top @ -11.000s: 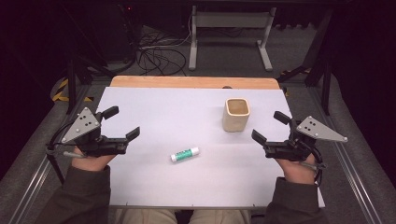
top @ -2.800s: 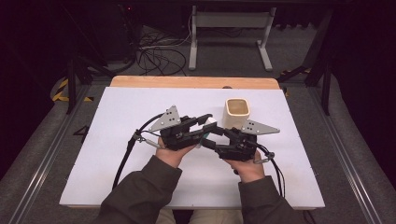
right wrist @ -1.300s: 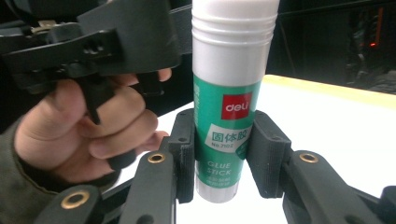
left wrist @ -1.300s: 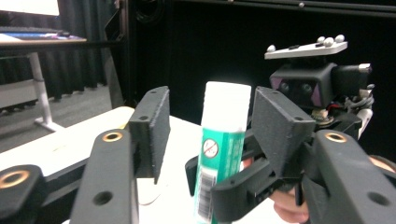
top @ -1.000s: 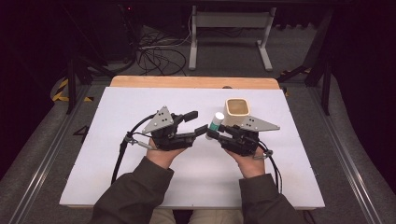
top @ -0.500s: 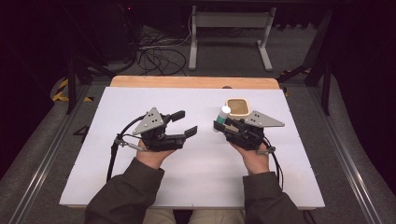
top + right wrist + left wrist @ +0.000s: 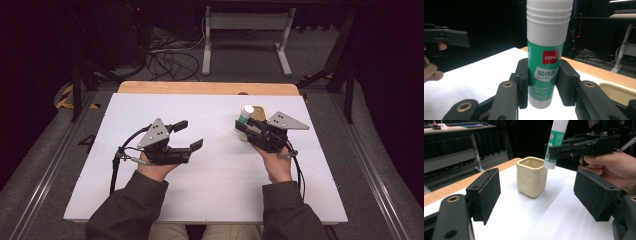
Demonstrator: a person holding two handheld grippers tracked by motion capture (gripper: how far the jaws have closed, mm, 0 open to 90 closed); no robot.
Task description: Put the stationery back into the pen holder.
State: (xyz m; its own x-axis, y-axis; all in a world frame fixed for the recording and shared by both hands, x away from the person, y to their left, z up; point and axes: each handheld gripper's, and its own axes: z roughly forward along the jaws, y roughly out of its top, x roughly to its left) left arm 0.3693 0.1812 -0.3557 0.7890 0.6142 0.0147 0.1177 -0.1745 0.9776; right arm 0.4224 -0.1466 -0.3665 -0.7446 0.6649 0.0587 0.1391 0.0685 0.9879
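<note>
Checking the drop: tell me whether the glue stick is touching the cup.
Apart. In the left gripper view the glue stick, upright in the right gripper, hangs beside the cup, with a sliver of dark background between its base and the rim.

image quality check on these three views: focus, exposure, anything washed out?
High view: white table evenly lit, surroundings fall to near black, slightly soft overall. Left gripper view: cream cup fairly sharp with a soft shadow beside it; near fingers a little soft. Right gripper view: glue stick label readable, its white cap and the tabletop nearly washed out, background dark and blurred.
</note>
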